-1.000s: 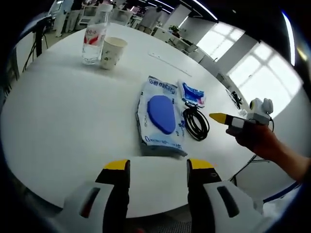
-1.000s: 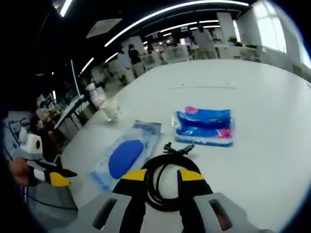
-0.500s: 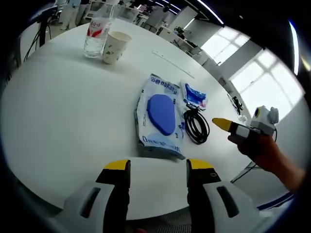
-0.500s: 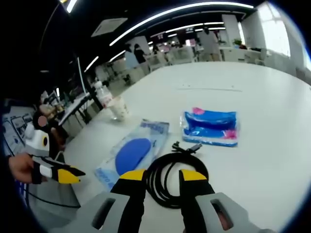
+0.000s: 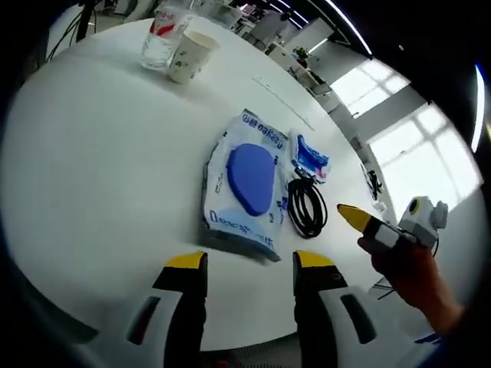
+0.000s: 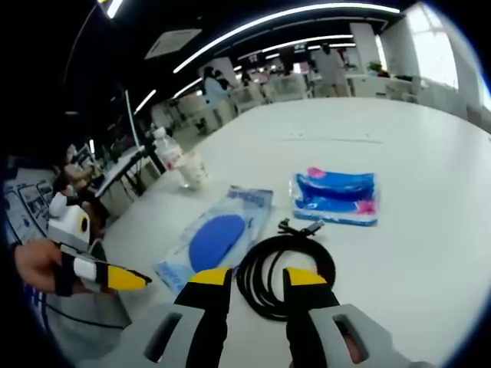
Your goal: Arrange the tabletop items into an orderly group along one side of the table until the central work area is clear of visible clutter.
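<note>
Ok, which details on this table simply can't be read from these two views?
- Water bottle, left gripper view: top cut off by the edge.
- Wipes pack: print too small and blurred.
- Paper cup, right gripper view: pattern too small.
- Black cable: near loop hidden behind the right gripper.

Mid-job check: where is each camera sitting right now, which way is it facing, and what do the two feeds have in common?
Left gripper view: rides the left tool at the table's near edge, facing the wet wipes pack; own open jaws and the person's hand holding the right tool show.
Right gripper view: rides the right tool, jaws open over the coiled black cable; the left tool enters left.
Shared: wipes, cable, blue pouch, paper cup, bottle.
</note>
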Demonstrator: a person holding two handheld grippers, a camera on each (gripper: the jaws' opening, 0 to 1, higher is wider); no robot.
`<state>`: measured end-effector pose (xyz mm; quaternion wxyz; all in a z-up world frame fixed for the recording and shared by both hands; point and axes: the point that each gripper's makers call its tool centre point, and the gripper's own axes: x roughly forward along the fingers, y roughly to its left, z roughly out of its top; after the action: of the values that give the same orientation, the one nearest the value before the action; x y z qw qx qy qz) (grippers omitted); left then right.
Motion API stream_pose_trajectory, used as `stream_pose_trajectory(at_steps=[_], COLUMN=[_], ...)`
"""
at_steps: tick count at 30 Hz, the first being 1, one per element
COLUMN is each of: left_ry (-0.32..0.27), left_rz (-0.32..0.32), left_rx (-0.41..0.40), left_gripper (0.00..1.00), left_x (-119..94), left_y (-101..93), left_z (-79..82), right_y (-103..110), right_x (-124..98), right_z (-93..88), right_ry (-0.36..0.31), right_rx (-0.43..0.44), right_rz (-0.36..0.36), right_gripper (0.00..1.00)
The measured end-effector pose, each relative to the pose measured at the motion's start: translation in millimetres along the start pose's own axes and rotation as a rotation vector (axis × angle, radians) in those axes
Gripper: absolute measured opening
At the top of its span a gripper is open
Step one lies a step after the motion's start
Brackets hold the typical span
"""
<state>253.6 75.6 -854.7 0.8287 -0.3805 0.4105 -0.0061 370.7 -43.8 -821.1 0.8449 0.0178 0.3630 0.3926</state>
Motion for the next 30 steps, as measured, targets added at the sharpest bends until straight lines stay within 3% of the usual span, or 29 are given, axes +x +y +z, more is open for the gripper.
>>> stream_pose_trajectory(at_steps=[11, 15, 30], left_ry=[0.013, 0.013, -0.006], left_rz=[0.026, 0.010, 0.027], left_rx=[-0.079, -0.116, -0.162], left_gripper=[0.40, 0.38, 0.19], left_x=[19.6, 24.5, 32.7], left_y=[-4.9, -9.3, -8.6], left_z=[-4.5, -4.8, 0.2], right_y=[11.7, 11.4, 7.5], right_x=[-7.4, -7.4, -13.9], right_z=[-1.4, -2.3, -4.7], right_ry=[-0.008, -0.009, -0.011], right_rx=[0.010, 0.014, 0.028], right_rz=[0.007, 0.006, -0.008], right_gripper=[0.25, 0.25, 0.24])
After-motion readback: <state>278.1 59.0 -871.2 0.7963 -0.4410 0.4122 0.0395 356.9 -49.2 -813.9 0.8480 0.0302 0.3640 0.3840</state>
